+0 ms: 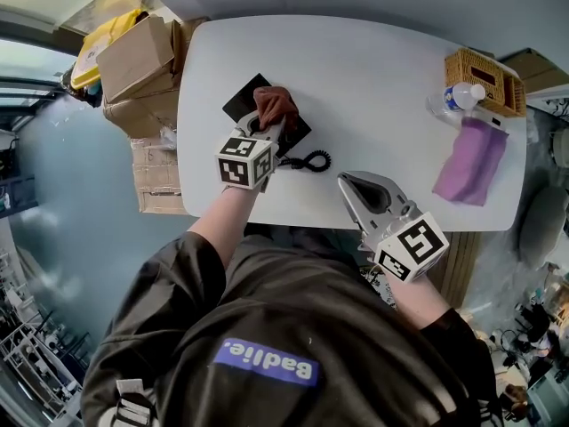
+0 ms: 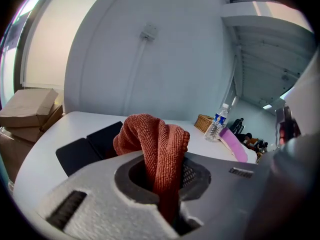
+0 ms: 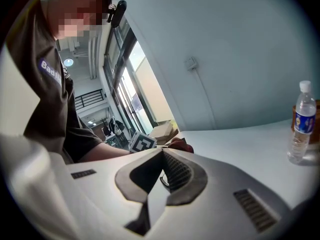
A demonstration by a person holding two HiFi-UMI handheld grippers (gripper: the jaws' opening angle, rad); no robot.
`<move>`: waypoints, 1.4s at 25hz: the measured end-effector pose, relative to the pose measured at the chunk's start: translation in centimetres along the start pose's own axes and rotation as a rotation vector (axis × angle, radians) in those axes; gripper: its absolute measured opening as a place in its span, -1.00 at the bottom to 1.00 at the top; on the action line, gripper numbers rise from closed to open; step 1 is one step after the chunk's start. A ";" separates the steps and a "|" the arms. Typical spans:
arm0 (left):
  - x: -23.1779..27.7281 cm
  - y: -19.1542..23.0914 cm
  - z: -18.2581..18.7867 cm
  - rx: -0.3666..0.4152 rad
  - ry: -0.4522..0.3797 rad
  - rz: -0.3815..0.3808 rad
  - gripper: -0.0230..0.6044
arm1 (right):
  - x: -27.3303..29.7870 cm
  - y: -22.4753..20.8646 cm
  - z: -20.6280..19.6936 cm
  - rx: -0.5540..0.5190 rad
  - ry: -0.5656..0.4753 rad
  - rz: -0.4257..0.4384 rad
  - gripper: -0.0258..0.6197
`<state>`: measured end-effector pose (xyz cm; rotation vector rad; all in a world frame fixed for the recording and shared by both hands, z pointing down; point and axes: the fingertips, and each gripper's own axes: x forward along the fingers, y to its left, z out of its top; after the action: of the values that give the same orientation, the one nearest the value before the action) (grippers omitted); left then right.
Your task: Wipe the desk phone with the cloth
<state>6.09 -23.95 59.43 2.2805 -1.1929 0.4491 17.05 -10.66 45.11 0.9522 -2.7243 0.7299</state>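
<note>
The black desk phone (image 1: 242, 104) lies flat at the left of the white table (image 1: 382, 69), its coiled cord (image 1: 312, 161) trailing toward me. My left gripper (image 1: 269, 124) hovers over the phone, shut on a rust-red cloth (image 1: 276, 104) that bunches above the jaws. In the left gripper view the cloth (image 2: 156, 139) is pinched between the jaws of the left gripper (image 2: 160, 184), with the phone (image 2: 90, 145) just beyond. My right gripper (image 1: 346, 181) rests near the table's front edge, shut and holding nothing; in its own view the right gripper (image 3: 161, 154) has its jaws together.
A purple cloth (image 1: 471, 160), a water bottle (image 1: 456, 98) and a wicker basket (image 1: 485, 78) are at the table's right end. Cardboard boxes (image 1: 140, 62) are stacked off the left edge. The bottle (image 3: 300, 122) also shows in the right gripper view.
</note>
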 end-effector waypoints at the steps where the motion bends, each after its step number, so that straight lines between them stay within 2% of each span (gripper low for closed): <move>1: 0.1 -0.5 -0.6 -0.004 0.009 -0.008 -0.81 | -0.1 0.0 -0.2 0.003 0.001 -0.002 -0.83; 6: 0.4 -3.0 -3.7 -0.023 0.050 -0.045 -0.81 | -0.7 0.3 -0.9 0.009 0.005 -0.009 -0.83; 10: 0.4 -4.8 -5.2 0.002 0.079 -0.080 -0.81 | -1.2 0.9 -1.2 0.007 -0.001 -0.011 -0.83; 16: -2.8 -6.8 -3.1 0.028 0.026 -0.119 -0.81 | -1.8 2.5 -1.0 0.001 -0.036 -0.014 -0.83; 23: -12.6 -8.1 2.3 0.039 -0.124 -0.185 -0.81 | -0.8 8.1 0.7 -0.031 -0.086 -0.021 -0.83; 27: -18.9 -8.4 4.4 0.064 -0.206 -0.267 -0.81 | 0.7 11.9 1.5 -0.065 -0.113 -0.049 -0.83; 35: -31.3 -7.9 4.7 0.092 -0.299 -0.432 -0.81 | 3.7 20.8 1.4 -0.065 -0.143 -0.147 -0.83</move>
<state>-4.57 -2.44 37.29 2.6594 -0.7794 -0.0004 1.25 0.73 36.89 1.2172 -2.7406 0.5637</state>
